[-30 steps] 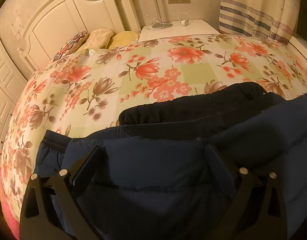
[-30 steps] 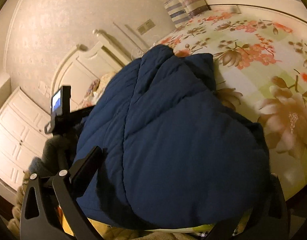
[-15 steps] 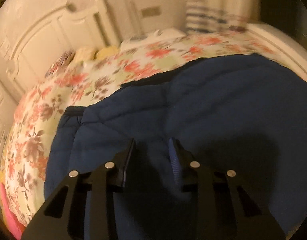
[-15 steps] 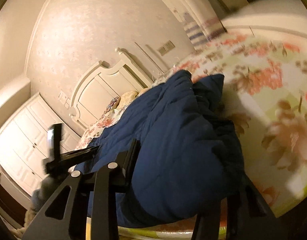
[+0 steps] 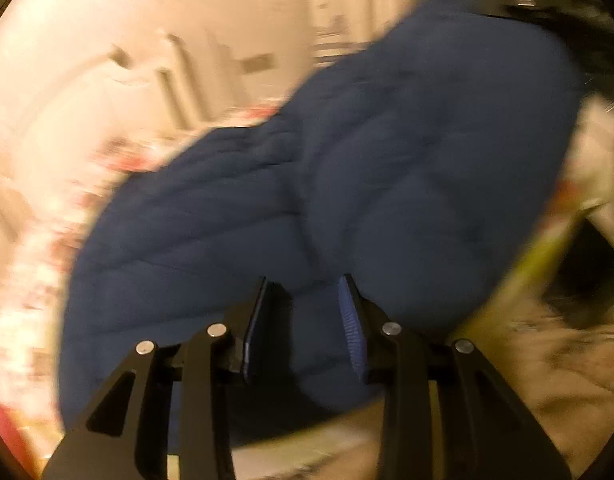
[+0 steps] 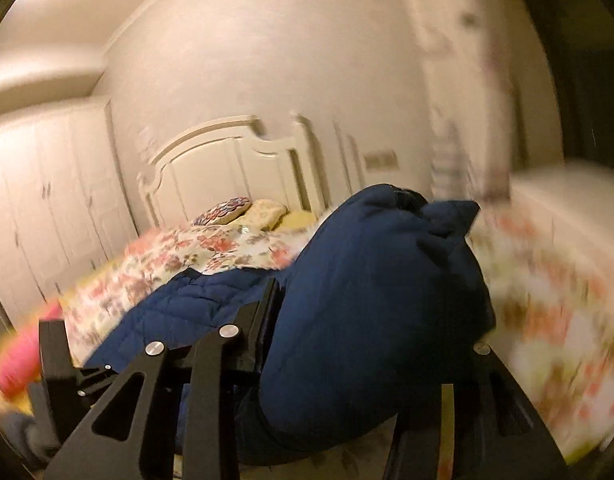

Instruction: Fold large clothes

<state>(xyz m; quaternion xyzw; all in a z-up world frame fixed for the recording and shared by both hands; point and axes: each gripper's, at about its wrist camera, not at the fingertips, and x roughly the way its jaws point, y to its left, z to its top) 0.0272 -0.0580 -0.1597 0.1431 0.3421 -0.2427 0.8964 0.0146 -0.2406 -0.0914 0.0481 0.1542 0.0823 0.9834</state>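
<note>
A dark blue quilted jacket [image 5: 347,184] lies bunched on the floral bed cover [image 6: 195,252]. In the left wrist view my left gripper [image 5: 303,296] is part closed, with the jacket's fabric lying between its blue pads [image 5: 349,312]. In the right wrist view my right gripper [image 6: 371,320] has a thick bundle of the jacket [image 6: 371,304] between its fingers and lifts it off the bed; its right finger is mostly hidden behind the fabric. Both views are blurred by motion.
A white headboard [image 6: 227,160] and pillows [image 6: 247,212] stand at the far end of the bed. White wardrobe doors [image 6: 39,200] line the left wall. The other gripper's black body [image 6: 59,360] shows at lower left in the right wrist view.
Both grippers went from wide open to closed on the jacket. They have swung up and back, dragging and lifting the jacket toward the bed's near edge.
</note>
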